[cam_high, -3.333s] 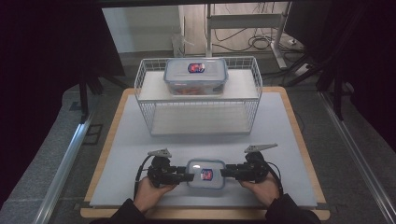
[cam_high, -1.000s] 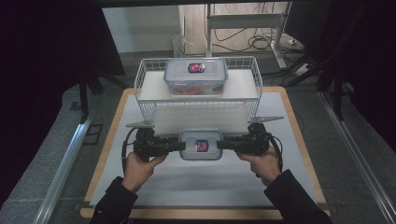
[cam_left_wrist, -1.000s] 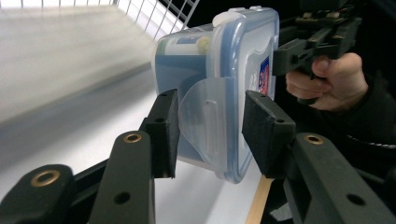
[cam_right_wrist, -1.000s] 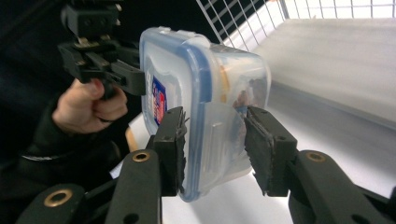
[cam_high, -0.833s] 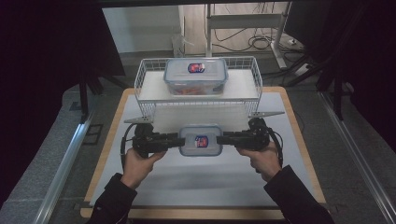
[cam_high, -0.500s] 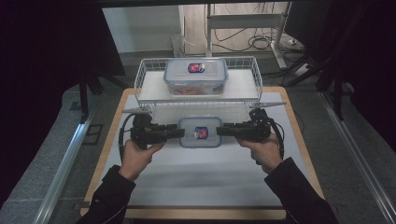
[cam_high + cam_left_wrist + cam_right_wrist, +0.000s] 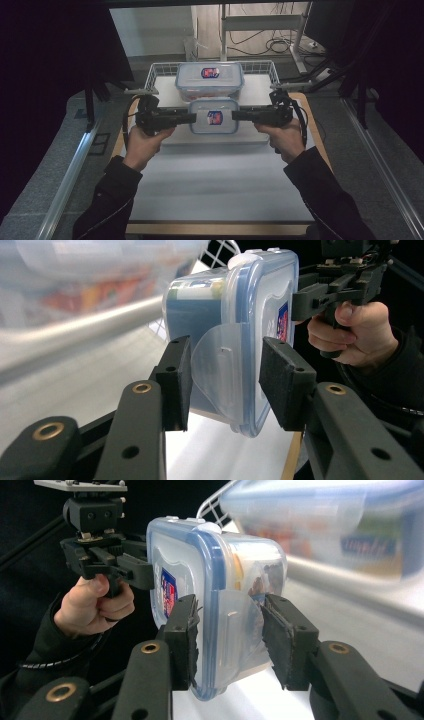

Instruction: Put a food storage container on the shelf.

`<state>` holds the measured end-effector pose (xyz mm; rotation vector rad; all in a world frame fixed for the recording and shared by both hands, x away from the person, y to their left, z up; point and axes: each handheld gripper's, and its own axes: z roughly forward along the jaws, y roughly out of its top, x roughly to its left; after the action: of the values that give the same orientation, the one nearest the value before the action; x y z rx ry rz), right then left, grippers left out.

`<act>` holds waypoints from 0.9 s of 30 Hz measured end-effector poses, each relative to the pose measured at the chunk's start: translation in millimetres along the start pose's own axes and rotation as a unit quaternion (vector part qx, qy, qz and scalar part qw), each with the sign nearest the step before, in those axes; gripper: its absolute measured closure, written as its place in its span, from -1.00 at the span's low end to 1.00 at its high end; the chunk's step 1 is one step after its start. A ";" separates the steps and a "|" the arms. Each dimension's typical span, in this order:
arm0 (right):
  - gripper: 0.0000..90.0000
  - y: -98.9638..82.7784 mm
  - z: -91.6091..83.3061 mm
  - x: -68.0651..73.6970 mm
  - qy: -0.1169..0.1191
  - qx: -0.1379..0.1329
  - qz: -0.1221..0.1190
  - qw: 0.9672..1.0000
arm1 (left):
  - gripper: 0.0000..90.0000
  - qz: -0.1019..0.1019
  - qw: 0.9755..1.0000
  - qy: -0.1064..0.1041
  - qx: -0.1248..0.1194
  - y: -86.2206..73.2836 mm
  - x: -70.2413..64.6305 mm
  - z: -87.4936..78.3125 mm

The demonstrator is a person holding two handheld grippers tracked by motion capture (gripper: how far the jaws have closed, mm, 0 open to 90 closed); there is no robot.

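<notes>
Clear plastic with a blue-rimmed lid: that was the food container point(image 7: 214, 116) we held up off the bench point(image 7: 220, 185), level between our two grippers, just in front of the white wire basket point(image 7: 152, 76). Our left gripper point(image 7: 192, 118) had its jaws clenched on the container's left end; in the left gripper view the two black pads point(image 7: 281, 380) stood on either side of the translucent latch flap point(image 7: 220, 371), one against the lid point(image 7: 267, 305) and one against the base. Our right gripper point(image 7: 235, 115) gripped the opposite end the same way, its pads point(image 7: 182, 632) pressing lid and base around the flap there. A red and blue label point(image 7: 215, 118) sat on the lid, facing up. A second, similar container point(image 7: 210, 80) rested in the basket, directly behind the one we carried and close to it. Both our hands point(image 7: 142, 142) wrapped the gripper handles, dark sleeves point(image 7: 107, 195) running back to the near edge of the bench.
</notes>
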<state>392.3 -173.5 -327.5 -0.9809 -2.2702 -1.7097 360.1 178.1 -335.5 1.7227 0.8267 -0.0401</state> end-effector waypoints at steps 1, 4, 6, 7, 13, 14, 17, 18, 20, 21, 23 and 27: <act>0.30 5.6 -0.3 0.2 -0.001 -0.003 -0.001 1.000 | 0.27 0.001 1.000 0.000 -0.002 3.2 0.2 -0.6; 0.29 18.8 -0.9 1.1 -0.003 -0.010 -0.003 1.000 | 0.27 0.001 1.000 0.003 -0.007 16.0 0.6 -3.0; 0.29 27.2 -0.8 0.9 -0.003 -0.014 -0.004 1.000 | 0.27 0.001 1.000 0.004 -0.009 25.4 1.7 -5.0; 0.29 31.2 -0.9 1.0 -0.003 -0.016 -0.004 1.000 | 0.27 0.002 1.000 0.004 -0.010 28.4 2.2 -5.6; 0.29 52.6 0.3 -1.1 -0.004 -0.027 -0.003 1.000 | 0.28 -0.002 1.000 0.003 -0.018 51.5 9.2 -8.5; 0.29 57.0 0.6 -1.7 -0.005 -0.029 -0.003 1.000 | 0.28 -0.002 1.000 0.003 -0.018 54.1 10.1 -8.8; 0.29 66.3 1.8 -2.7 -0.005 -0.032 -0.003 0.999 | 0.28 -0.007 1.000 0.001 -0.020 64.3 14.4 -10.6; 0.29 69.5 2.5 -3.0 -0.005 -0.032 -0.002 0.999 | 0.28 -0.007 1.000 0.002 -0.022 68.0 16.0 -11.5; 0.29 76.6 4.4 -3.9 -0.005 -0.033 -0.002 0.999 | 0.28 -0.010 1.000 0.002 -0.024 72.5 18.4 -12.5; 0.29 78.8 4.9 -4.2 -0.005 -0.033 -0.001 0.999 | 0.28 -0.010 1.000 0.002 -0.025 74.7 19.8 -13.1; 0.29 84.4 6.9 -5.0 -0.006 -0.035 -0.003 0.999 | 0.28 -0.013 0.999 0.002 -0.030 78.5 23.6 -14.0; 0.29 93.5 12.1 -8.9 -0.007 -0.036 0.000 0.999 | 0.28 -0.021 0.999 0.003 -0.036 83.1 31.2 -13.7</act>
<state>455.6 -152.8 -260.1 -1.0090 -2.2310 -1.8033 423.1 198.6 -274.9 1.6378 0.8596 -0.0326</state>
